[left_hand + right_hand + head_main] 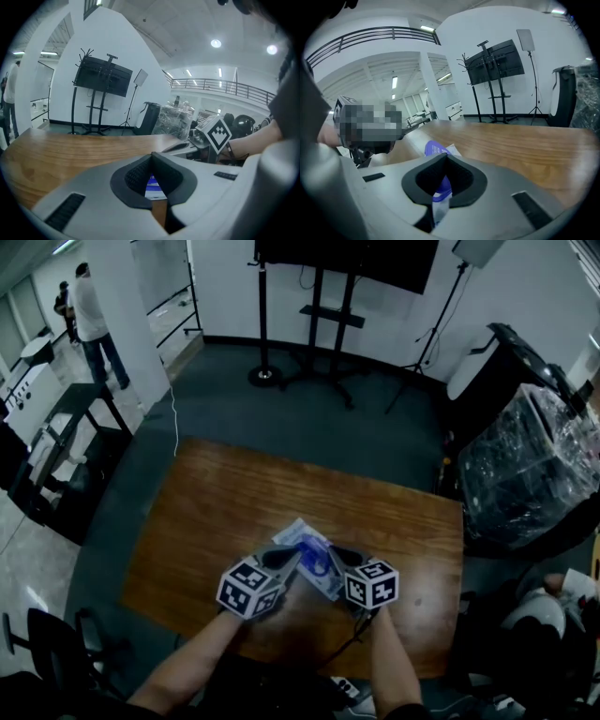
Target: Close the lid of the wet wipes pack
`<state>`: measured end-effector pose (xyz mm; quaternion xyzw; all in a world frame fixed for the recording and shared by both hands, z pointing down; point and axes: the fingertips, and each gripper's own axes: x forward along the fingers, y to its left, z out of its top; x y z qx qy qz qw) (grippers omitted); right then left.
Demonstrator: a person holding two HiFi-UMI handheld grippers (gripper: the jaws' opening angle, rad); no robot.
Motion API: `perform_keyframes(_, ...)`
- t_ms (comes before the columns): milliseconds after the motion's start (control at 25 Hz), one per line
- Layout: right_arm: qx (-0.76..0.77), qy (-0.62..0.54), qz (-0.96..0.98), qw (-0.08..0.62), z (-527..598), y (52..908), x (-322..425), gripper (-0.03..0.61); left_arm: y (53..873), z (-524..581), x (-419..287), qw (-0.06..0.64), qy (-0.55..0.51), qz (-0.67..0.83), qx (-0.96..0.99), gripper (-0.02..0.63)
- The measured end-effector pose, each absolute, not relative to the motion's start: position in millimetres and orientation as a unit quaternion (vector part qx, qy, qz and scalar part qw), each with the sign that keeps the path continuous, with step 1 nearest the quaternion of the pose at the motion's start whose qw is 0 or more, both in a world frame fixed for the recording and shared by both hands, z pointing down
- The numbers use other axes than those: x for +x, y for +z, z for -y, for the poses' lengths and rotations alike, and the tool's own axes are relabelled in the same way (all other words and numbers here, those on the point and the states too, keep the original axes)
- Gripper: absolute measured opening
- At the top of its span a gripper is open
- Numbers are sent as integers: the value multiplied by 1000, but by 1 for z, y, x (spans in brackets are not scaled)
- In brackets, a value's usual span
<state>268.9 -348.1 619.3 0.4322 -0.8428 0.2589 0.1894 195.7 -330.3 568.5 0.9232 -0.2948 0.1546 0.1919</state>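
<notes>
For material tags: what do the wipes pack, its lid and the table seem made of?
Wet wipes pack: probably glossy plastic film, printed blue and white. Lid: likely smooth purple plastic. Table: wood or wood-look laminate, visible grain.

One wet wipes pack, two tools (left tool, right tool), one table, one screen.

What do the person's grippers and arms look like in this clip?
The left gripper and right gripper have smooth grey shells with black ribbed pads. Each carries a cube of black-and-white square markers. The forearms show no sleeves.
</notes>
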Motion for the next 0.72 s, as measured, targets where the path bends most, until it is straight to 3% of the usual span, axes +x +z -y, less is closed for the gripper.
perform_keyframes(720, 391, 265, 827, 304, 334, 671, 223, 11, 577, 311, 168, 217, 138, 343, 904, 2)
